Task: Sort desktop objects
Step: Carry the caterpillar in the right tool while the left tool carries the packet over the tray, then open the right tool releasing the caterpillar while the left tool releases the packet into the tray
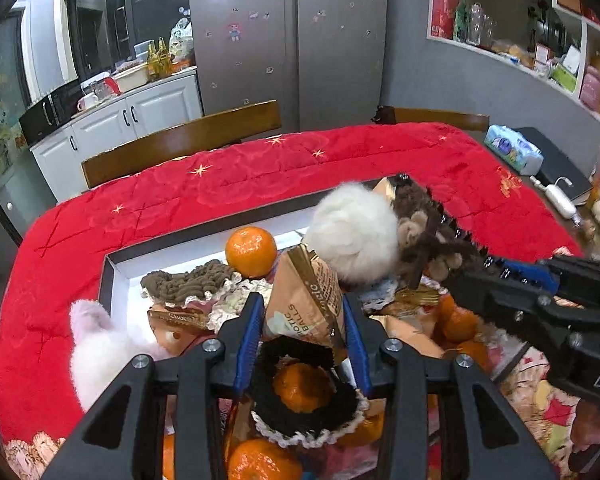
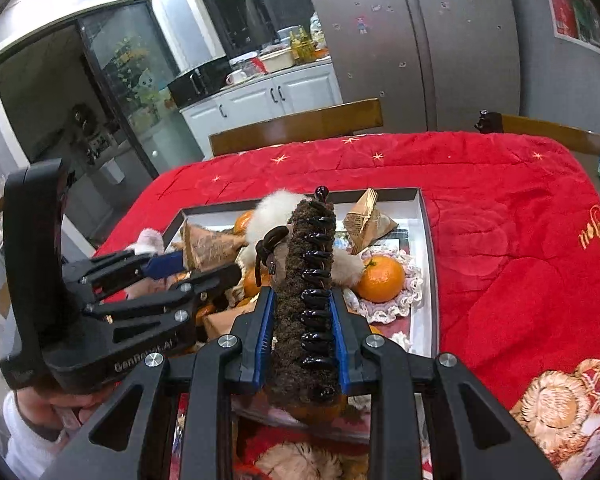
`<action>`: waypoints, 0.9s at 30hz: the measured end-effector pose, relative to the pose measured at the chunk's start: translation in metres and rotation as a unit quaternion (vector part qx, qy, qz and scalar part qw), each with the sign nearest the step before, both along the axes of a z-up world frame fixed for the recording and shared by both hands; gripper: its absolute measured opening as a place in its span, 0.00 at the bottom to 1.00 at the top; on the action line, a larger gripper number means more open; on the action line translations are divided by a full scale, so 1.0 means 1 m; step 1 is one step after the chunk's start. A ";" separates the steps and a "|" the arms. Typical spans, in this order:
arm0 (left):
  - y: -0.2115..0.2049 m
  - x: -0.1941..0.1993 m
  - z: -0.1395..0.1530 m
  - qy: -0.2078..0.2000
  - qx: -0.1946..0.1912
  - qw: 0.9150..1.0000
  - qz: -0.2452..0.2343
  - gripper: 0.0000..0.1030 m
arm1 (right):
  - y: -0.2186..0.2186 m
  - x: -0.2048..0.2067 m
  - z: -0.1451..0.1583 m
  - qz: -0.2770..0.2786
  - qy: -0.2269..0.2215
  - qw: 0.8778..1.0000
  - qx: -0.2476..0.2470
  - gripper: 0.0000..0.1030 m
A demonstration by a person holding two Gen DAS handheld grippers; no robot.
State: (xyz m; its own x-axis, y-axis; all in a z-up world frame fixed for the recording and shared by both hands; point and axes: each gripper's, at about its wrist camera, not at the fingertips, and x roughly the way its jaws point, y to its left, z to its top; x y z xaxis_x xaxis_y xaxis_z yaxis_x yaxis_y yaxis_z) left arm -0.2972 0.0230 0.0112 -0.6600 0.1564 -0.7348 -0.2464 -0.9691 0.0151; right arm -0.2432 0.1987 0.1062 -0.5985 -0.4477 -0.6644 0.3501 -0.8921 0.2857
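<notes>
The tan snack pouch (image 1: pixel 306 300) between the left gripper's (image 1: pixel 303 332) jaws is showing, upside down, "BALLS" and letters ending "IOTIC". The left gripper's black body is reading "GenRobot.AI" in the right wrist view.

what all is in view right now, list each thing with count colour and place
shallow white tray with dark rim: one, on the red quilted cloth
orange mandarins: several, in the tray, one on a lace doily
tan triangular snack packet: one, between the left gripper's pads
second tan packet: one, tray's far corner
white fluffy pompom: one, mid tray
brown fuzzy hair claw with black teeth: one, clamped in the right gripper
left gripper: black, blue pads
right gripper: black, blue pads
</notes>
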 end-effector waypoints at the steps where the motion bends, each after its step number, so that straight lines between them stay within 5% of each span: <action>1: -0.001 -0.001 -0.002 -0.002 0.002 1.000 -0.001 0.39 | 0.000 -0.001 -0.002 -0.003 0.002 1.000 -0.001 0.25; 27: -0.011 -0.004 -0.017 0.001 0.015 1.000 0.007 0.39 | -0.015 -0.008 -0.031 0.005 0.001 1.000 0.014 0.25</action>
